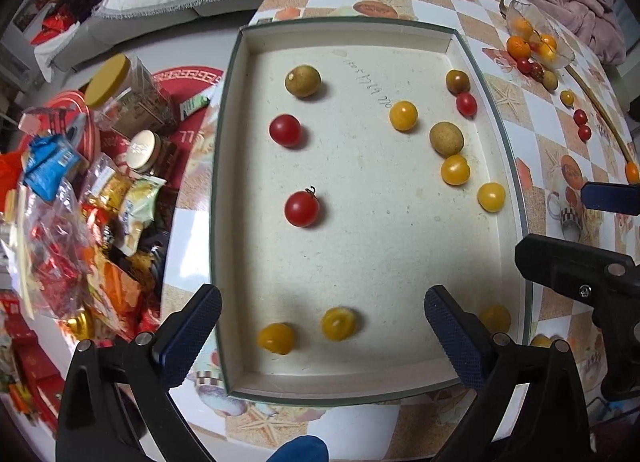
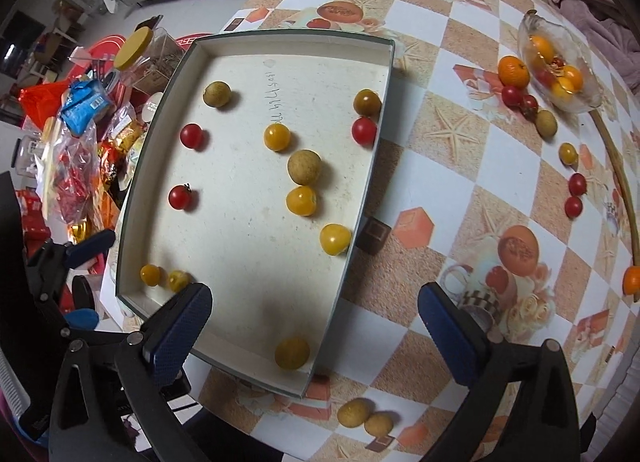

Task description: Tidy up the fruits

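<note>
The shallow box (image 1: 240, 198) lies mid-frame on the checkered surface (image 2: 440, 190), holding loose fruits: two red tomatoes (image 1: 301, 208) at its left, yellow ones (image 1: 338, 323) along its near edge and a cluster toward its right wall. The left gripper (image 1: 322, 326) hangs over that near edge, jaws spread wide with nothing pinched. The right gripper (image 2: 314, 326) straddles the box's right wall, jaws likewise spread and empty. At upper right, a glass dish (image 2: 560, 62) holds what look like oranges.

Left gripper (image 1: 322, 336) points straight down, fingers (image 1: 191, 336) spread wide, empty; right gripper (image 2: 314, 336) likewise, fingers (image 2: 180, 336) apart.
</note>
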The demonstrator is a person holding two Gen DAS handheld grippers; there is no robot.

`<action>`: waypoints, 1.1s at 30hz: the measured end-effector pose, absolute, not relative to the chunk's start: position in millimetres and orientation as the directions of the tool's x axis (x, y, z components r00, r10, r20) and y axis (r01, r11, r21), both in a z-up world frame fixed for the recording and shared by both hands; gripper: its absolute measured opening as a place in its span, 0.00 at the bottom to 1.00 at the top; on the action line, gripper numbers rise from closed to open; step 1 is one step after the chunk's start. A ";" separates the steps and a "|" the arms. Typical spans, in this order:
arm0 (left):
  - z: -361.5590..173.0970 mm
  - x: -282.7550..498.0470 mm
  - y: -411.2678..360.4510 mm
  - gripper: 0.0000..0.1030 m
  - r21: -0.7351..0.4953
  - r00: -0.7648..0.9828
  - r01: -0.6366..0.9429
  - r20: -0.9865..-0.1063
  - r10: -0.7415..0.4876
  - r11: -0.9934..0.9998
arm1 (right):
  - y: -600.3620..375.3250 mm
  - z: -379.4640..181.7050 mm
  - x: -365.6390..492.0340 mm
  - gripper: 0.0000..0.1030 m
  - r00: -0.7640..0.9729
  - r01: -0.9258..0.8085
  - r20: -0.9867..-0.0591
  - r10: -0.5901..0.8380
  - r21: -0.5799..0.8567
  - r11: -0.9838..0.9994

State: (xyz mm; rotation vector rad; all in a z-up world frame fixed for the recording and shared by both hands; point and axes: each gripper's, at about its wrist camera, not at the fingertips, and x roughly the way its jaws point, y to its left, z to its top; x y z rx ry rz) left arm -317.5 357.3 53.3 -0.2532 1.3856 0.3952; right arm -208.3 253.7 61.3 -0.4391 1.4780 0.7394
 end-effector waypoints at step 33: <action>87.1 -329.7 336.6 0.99 0.079 0.104 -0.278 -0.988 0.112 0.957 | 241.2 97.2 -225.4 1.00 -0.005 -0.690 -0.989 0.150 0.112 0.715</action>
